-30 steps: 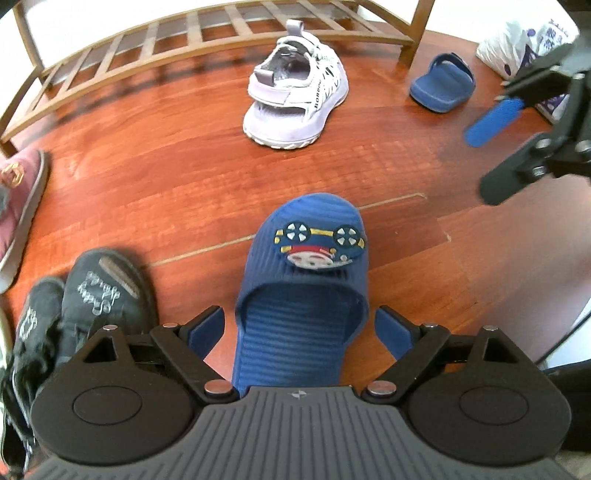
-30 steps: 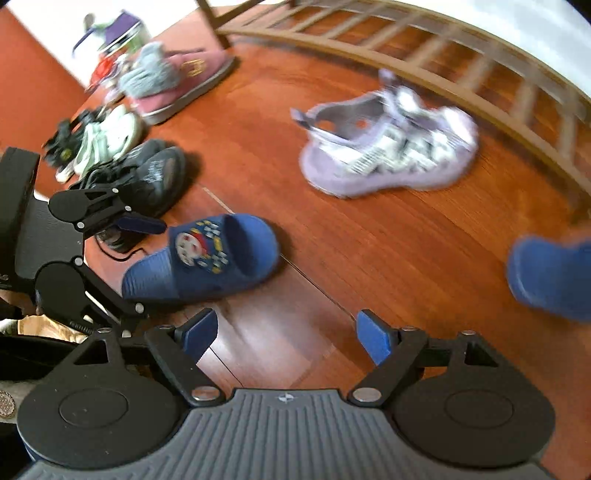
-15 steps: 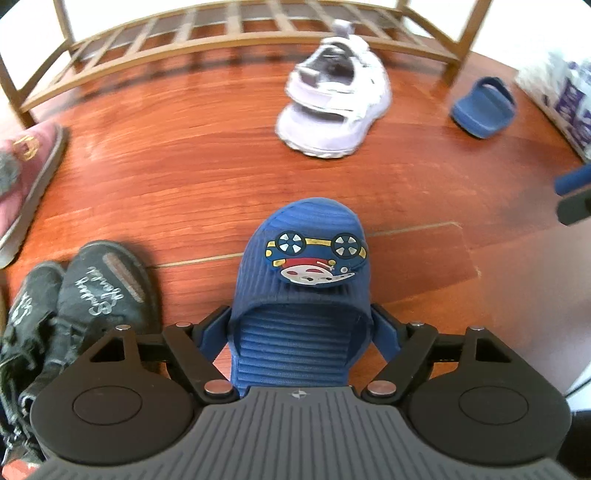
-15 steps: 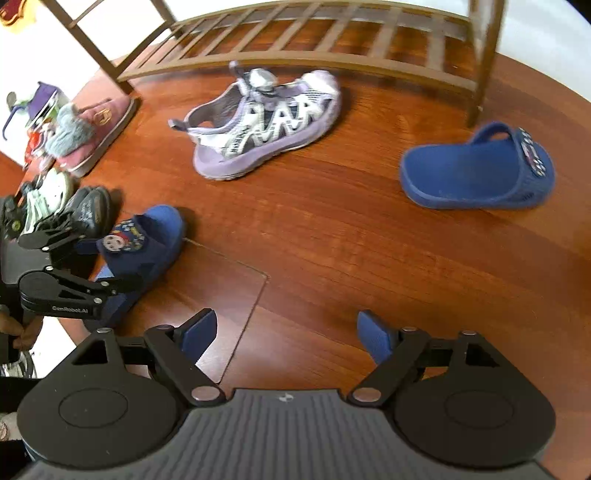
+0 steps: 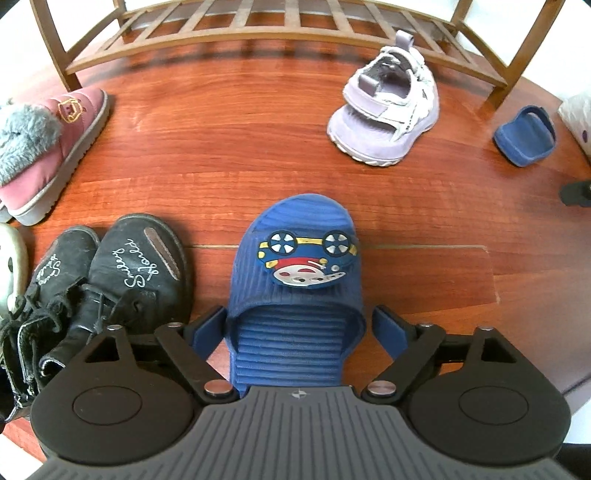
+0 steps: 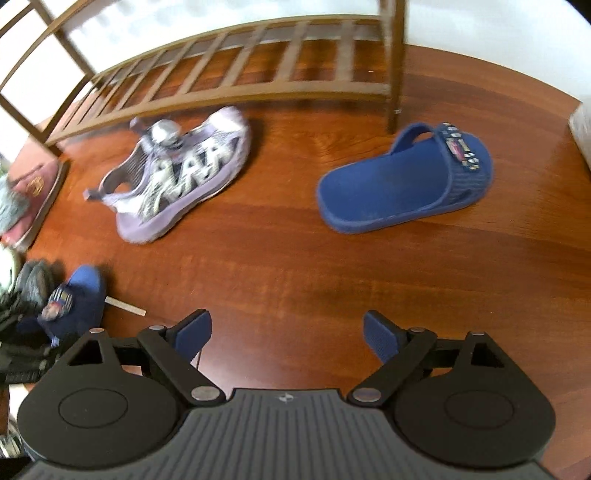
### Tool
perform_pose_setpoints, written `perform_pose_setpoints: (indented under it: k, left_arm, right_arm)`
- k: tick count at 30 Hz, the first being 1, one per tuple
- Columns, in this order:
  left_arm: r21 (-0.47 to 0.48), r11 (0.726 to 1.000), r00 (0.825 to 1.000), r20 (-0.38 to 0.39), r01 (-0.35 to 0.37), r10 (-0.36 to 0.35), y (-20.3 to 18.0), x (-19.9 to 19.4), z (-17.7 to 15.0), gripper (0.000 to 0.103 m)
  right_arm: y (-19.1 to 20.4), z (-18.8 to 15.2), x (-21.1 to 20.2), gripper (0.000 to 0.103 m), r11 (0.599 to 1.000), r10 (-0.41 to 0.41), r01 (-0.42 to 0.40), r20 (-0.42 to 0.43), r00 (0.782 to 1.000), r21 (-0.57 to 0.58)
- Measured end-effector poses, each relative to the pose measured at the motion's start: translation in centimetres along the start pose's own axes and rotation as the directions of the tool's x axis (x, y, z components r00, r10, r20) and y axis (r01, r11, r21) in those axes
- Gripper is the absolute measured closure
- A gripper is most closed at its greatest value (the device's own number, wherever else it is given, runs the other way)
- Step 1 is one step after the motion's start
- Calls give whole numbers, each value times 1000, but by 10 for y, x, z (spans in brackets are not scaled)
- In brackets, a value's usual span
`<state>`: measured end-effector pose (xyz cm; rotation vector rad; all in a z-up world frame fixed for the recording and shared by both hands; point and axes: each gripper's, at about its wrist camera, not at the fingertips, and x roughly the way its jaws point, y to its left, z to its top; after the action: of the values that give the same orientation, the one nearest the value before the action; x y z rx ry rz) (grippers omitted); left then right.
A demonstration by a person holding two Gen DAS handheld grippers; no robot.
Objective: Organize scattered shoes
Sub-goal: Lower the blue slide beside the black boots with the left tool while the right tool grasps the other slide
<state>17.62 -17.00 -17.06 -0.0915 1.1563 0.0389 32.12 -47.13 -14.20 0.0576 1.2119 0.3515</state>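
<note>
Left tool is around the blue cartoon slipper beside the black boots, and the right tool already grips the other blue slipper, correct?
Not quite. In the right wrist view the right tool is open and empty; the other blue rubber slipper lies apart, ahead. The rest holds.

Counted the floor from my left wrist view. Blue slide slippers: two. One with a cartoon car patch (image 5: 295, 280) sat between my fingers; its mate (image 5: 524, 134) lay far off by the rack leg. Black lace-up boots (image 5: 110, 280): two, side by side, script lettering on each toe. Lavender strapped sneaker (image 5: 386, 114): one. Pink fur-cuffed slipper boot (image 5: 48, 147): one. One pale shoe (image 5: 11, 269) at the left edge, mostly cut off, kind unclear. Wooden slatted shoe rack (image 5: 258, 26): one. My right wrist view showed the same two blue slides, the one sneaker and the one rack. Grippers: two, mine.
</note>
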Motion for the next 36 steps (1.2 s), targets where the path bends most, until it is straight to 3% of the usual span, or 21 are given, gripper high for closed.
perform_pose_setpoints:
  k: [6, 11, 15, 27, 36]
  left_arm:
    - [15, 1000, 1000, 15, -4, 4, -3, -12, 1, 6]
    - [-27, 1000, 999, 41, -10, 11, 1, -26, 2, 5]
    - [-52, 999, 997, 72, 5, -2, 3, -36, 2, 5]
    - [-71, 997, 996, 85, -17, 23, 5, -44, 1, 5]
    - [-92, 995, 995, 91, -31, 40, 7, -44, 6, 5]
  right_arm:
    - [-29, 21, 6, 10, 977, -44, 38, 24, 999, 210]
    - [-68, 41, 14, 10, 900, -27, 15, 21, 999, 435]
    - [-90, 59, 20, 10, 843, -28, 10, 24, 999, 537]
    - [-122, 107, 26, 9, 739, -63, -15, 92, 994, 673]
    - [-124, 127, 61, 10, 719, -234, 149, 35, 972, 679]
